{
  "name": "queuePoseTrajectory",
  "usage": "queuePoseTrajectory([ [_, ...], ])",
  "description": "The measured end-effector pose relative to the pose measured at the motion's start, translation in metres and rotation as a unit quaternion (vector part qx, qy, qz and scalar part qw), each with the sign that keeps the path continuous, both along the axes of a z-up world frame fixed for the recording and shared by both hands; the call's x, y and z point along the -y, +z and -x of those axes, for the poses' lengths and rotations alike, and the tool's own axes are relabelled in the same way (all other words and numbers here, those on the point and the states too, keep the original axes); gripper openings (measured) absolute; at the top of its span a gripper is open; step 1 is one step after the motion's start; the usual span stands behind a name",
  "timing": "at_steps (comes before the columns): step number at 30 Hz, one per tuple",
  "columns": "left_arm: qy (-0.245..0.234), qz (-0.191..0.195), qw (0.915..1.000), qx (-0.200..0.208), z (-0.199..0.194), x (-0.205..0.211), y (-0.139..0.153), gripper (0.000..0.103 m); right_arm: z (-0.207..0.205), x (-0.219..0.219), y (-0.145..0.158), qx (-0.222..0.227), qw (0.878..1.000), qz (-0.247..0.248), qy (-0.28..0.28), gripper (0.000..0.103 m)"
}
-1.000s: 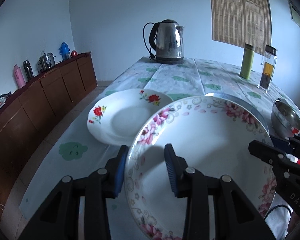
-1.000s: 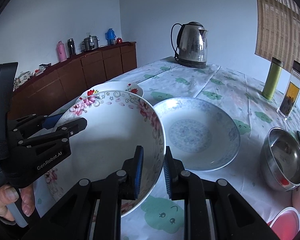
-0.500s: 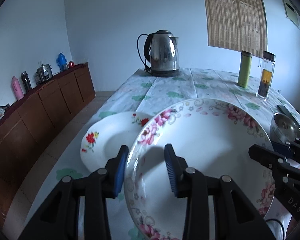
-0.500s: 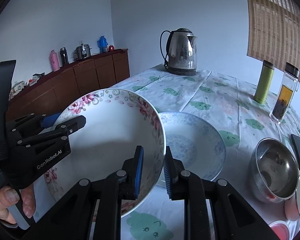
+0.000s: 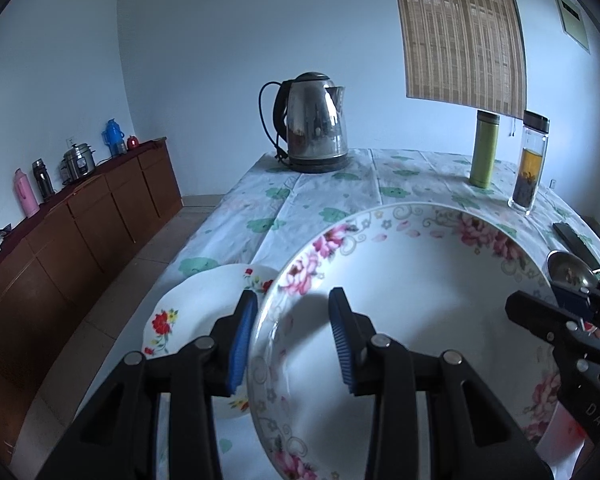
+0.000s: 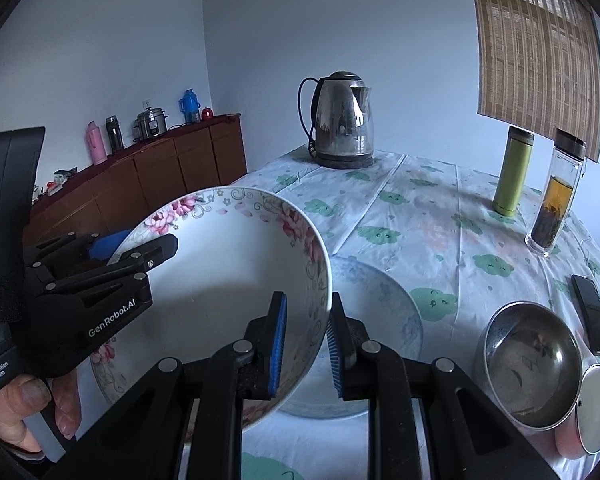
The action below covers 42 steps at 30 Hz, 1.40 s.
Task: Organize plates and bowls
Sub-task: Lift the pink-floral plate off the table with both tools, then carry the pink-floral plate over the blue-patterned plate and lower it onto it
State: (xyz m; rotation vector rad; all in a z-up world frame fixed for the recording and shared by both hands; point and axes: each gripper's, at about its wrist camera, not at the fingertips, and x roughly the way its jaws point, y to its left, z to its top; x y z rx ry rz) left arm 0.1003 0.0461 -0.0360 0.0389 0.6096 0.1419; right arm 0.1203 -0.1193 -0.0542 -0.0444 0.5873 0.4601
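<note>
A deep white bowl with pink flowers on its rim [image 5: 412,320] [image 6: 220,280] hangs tilted above the table, held from both sides. My left gripper [image 5: 292,302] [image 6: 140,242] is shut on its left rim, one blue pad inside and one outside. My right gripper [image 6: 307,304] [image 5: 540,300] is shut on the opposite rim in the same way. A white plate with red flowers [image 5: 196,312] lies on the table below and to the left. A blue-patterned plate [image 6: 384,312] lies on the table behind the bowl, partly hidden by it.
A steel kettle [image 6: 344,120] stands at the table's far end, a green flask [image 6: 514,172] and a glass tea bottle [image 6: 556,200] at the right. A steel bowl [image 6: 528,360], a round lid [image 6: 596,408] and a dark phone [image 6: 592,312] lie near right. A wooden sideboard [image 5: 80,232] runs along the left wall.
Both grippers have risen and drawn back with the flowered bowl between them. The red-flowered and blue plates on the table now sit lower in the views and more covered.
</note>
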Motion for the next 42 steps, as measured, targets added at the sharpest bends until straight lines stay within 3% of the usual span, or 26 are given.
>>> queuePoseTrajectory([
  [7,-0.011,0.003,0.9999,-0.006,-0.015,0.005,-0.001,0.035,-0.005,0.002,0.009,0.02,1.0,0.0,-0.022,0.021],
  [8,-0.02,0.008,0.9997,-0.006,-0.017,0.008,-0.001,0.017,-0.006,0.002,0.01,0.022,1.0,-0.001,-0.02,0.019],
  [9,-0.05,0.026,0.9984,-0.008,-0.017,0.013,0.0,0.0,-0.006,-0.001,0.011,0.023,1.0,-0.001,-0.016,0.008],
  [11,-0.061,0.016,0.998,-0.008,-0.018,0.029,0.002,0.006,-0.005,-0.014,0.008,0.008,1.0,0.003,0.006,0.008],
  [13,-0.031,0.019,0.999,-0.027,-0.034,0.023,-0.007,0.006,-0.012,-0.021,-0.002,0.004,1.0,0.027,-0.013,0.009],
  [14,-0.033,0.033,0.9984,-0.031,-0.041,0.019,-0.012,0.008,-0.021,-0.021,-0.011,-0.009,0.999,0.033,-0.019,0.014],
  [16,-0.018,0.033,0.9985,-0.039,-0.054,0.014,-0.027,0.006,-0.038,-0.017,-0.029,-0.045,0.998,0.02,-0.025,0.015],
  [17,-0.022,0.035,0.9985,-0.036,-0.053,0.014,-0.031,0.002,-0.04,-0.016,-0.033,-0.052,0.998,0.014,-0.022,0.013],
  [21,-0.054,0.034,0.9978,-0.015,-0.039,0.02,-0.016,0.01,-0.048,-0.013,-0.039,-0.063,0.998,-0.001,-0.002,0.01],
  [22,-0.052,0.02,0.9984,-0.011,-0.036,0.018,-0.009,0.013,-0.05,-0.012,-0.04,-0.059,0.998,0.004,-0.005,0.01],
  [24,-0.035,-0.01,0.9993,-0.002,-0.024,0.008,-0.001,0.031,-0.051,-0.011,-0.043,-0.061,0.998,0.007,-0.011,0.009],
  [25,-0.022,-0.024,0.9995,-0.005,-0.019,0.002,-0.003,0.049,-0.054,-0.009,-0.044,-0.062,0.998,0.007,-0.014,0.009],
  [26,-0.014,-0.037,0.9992,-0.008,-0.017,-0.003,-0.006,0.052,-0.054,-0.008,-0.045,-0.06,0.998,0.009,-0.018,0.009],
  [28,-0.004,-0.05,0.9986,-0.018,-0.007,-0.011,-0.016,0.051,-0.051,-0.005,-0.042,-0.056,0.998,0.008,-0.025,0.009],
  [38,-0.021,0.018,0.9962,-0.082,-0.005,-0.01,-0.051,0.05,-0.045,-0.005,-0.042,-0.051,0.998,0.016,-0.028,0.009],
  [39,-0.019,0.015,0.9964,-0.081,-0.004,-0.007,-0.051,0.047,-0.045,-0.005,-0.042,-0.049,0.998,0.016,-0.028,0.009],
  [41,-0.022,0.018,0.9963,-0.081,-0.005,-0.004,-0.05,0.029,-0.044,-0.005,-0.042,-0.045,0.998,0.017,-0.027,0.009],
  [42,-0.017,0.017,0.9964,-0.081,-0.006,-0.002,-0.049,0.028,-0.044,-0.005,-0.042,-0.044,0.999,0.017,-0.028,0.009],
])
